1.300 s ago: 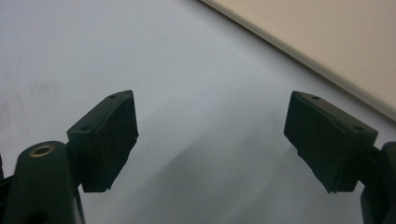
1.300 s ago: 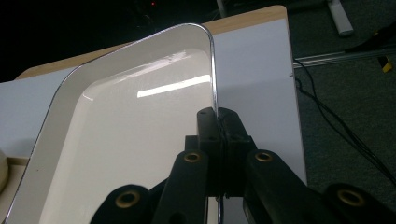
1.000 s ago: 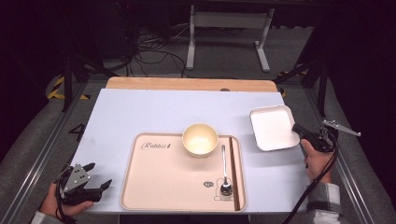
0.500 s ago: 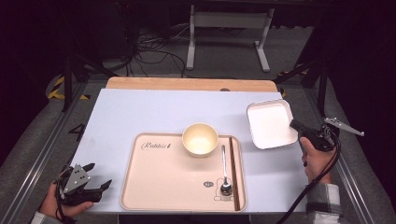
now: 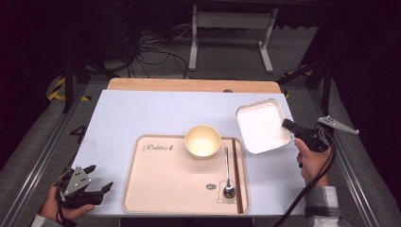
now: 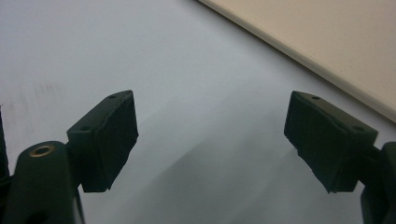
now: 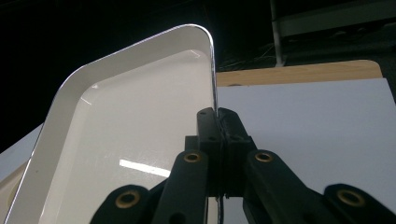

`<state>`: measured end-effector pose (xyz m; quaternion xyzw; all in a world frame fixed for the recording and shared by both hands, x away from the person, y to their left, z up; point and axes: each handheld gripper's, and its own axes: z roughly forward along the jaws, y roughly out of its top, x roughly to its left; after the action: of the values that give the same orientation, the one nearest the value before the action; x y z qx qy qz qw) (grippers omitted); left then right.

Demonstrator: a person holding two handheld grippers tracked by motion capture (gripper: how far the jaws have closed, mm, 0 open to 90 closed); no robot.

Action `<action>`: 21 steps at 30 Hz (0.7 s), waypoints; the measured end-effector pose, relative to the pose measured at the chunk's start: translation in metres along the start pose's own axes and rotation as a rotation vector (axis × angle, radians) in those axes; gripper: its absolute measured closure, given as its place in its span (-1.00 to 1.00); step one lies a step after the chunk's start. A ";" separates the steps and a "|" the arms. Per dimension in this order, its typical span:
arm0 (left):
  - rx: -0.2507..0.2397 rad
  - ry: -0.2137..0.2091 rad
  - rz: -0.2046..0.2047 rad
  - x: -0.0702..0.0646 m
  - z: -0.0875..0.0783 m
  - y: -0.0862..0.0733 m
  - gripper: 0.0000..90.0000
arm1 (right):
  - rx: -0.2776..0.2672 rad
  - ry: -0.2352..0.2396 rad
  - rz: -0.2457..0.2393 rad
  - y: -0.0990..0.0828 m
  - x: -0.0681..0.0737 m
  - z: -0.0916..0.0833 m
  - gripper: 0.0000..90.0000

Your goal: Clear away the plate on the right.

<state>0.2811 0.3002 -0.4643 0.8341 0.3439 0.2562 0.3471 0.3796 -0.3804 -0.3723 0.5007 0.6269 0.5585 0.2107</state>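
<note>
Right hand-held gripper (image 5: 289, 126) has its jaws clamped on the rim of the white rectangular dish (image 5: 261, 126), and the right gripper view makes it plain: the thin edge of the dish (image 7: 116, 140) runs straight down between the two black pads, pinched tight. From that camera the dish looks tipped, its far corner up against the dark background. From above, it sits at the right side of the table (image 5: 142, 113), its near left corner reaching over the edge of the beige tray (image 5: 161, 184), just beside the small round bowl (image 5: 202, 141).

So the step in hand, as I read it, is the carry: the dish is gripped by one edge and being brought toward the tray. On the tray a spoon (image 5: 228, 175) lies along the right side beside a dark strip, and the bowl stands at the top edge.

Left hand-held gripper (image 5: 97, 182) rests low at the near left corner of the table, jaws wide apart with nothing between them; its own view shows bare table and a slice of tray rim (image 6: 327, 51).

Next move calls for care: a one-edge pinch lets the dish swing, so it wants to be levelled and lowered onto open tray space, clear of bowl and spoon, before the pads let go.
</note>
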 end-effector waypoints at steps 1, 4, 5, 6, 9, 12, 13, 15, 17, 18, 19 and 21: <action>-0.001 0.000 0.000 0.000 0.000 0.000 -0.59 | 0.001 0.002 -0.003 0.000 0.002 0.001 0.98; 0.000 0.001 0.000 0.000 0.000 0.000 -0.59 | 0.004 0.022 -0.008 0.001 0.008 0.003 0.98; 0.000 0.002 0.000 0.000 0.000 0.000 -0.59 | 0.005 0.027 -0.013 0.001 0.010 0.004 0.98; 0.001 0.002 -0.001 0.000 0.000 0.000 -0.59 | 0.009 0.033 -0.019 0.001 0.013 0.004 0.98; 0.000 0.001 0.000 0.000 0.000 0.000 -0.59 | 0.006 0.055 -0.033 0.003 0.021 0.006 0.98; 0.001 0.001 0.000 0.000 0.000 0.000 -0.59 | 0.012 0.079 -0.048 0.003 0.030 0.009 0.98; 0.001 0.001 0.000 0.000 0.000 0.000 -0.59 | 0.015 0.088 -0.054 0.003 0.034 0.010 0.98; 0.000 0.003 -0.001 0.000 0.000 0.000 -0.59 | 0.017 0.093 -0.060 0.003 0.036 0.011 0.98; -0.001 0.003 -0.002 0.000 0.000 0.000 -0.59 | 0.024 0.113 -0.070 0.002 0.042 0.014 0.98; 0.000 0.002 -0.004 0.000 0.000 0.000 -0.59 | 0.028 0.118 -0.077 0.002 0.045 0.015 0.98; 0.000 0.001 -0.001 0.000 0.000 0.000 -0.59 | 0.031 0.124 -0.081 0.002 0.048 0.016 0.98; 0.002 0.001 0.000 0.000 0.000 0.000 -0.59 | 0.038 0.142 -0.091 0.001 0.054 0.019 0.98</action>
<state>0.2809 0.3003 -0.4641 0.8342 0.3441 0.2566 0.3461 0.3732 -0.3247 -0.3609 0.4347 0.6728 0.5705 0.1815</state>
